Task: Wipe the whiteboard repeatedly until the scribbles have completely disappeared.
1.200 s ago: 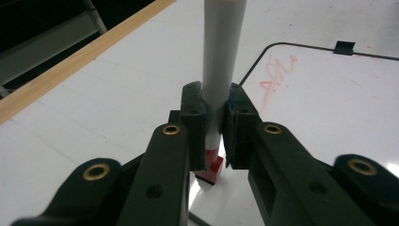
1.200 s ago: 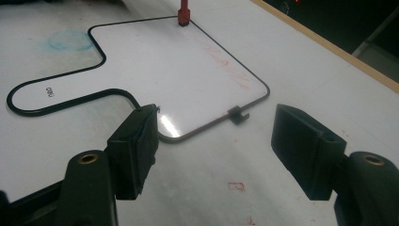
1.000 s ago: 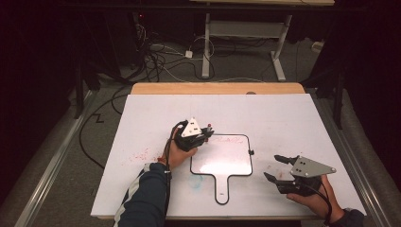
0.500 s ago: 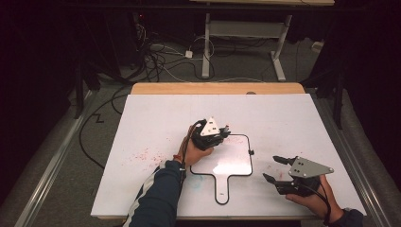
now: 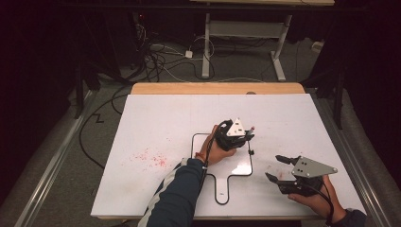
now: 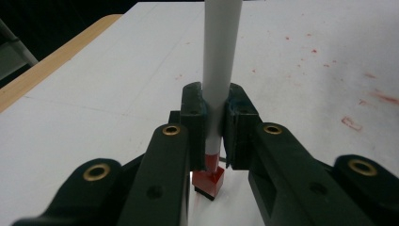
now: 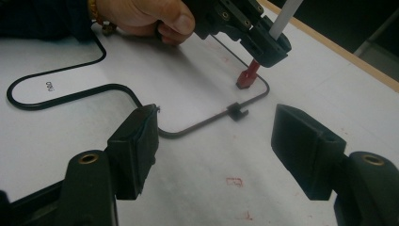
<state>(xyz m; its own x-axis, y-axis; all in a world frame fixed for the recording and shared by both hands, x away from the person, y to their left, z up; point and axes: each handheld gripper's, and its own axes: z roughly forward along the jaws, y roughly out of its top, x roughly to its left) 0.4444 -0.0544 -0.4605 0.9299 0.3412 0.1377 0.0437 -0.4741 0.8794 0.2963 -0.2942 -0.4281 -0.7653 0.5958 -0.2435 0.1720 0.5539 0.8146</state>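
1. The left gripper (image 5: 242,135), over the board (image 5: 236,163) mid-worktop, clamps a white marker (image 6: 220,70); its top is cut off in the left gripper view.
2. The marker's red tip (image 7: 246,77) meets the board by its far rim.
3. The right gripper (image 5: 279,168) gapes wide near the worktop's (image 5: 156,123) right front corner, holding nothing.
4. Red stains (image 5: 151,158) dot the left; their form is unclear.

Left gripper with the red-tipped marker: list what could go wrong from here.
The left gripper clamps the white marker with its red tip low over the small whiteboard, beside its black frame. The tip could catch that frame. The table already carries red specks, so stray marks off the board seem likely.
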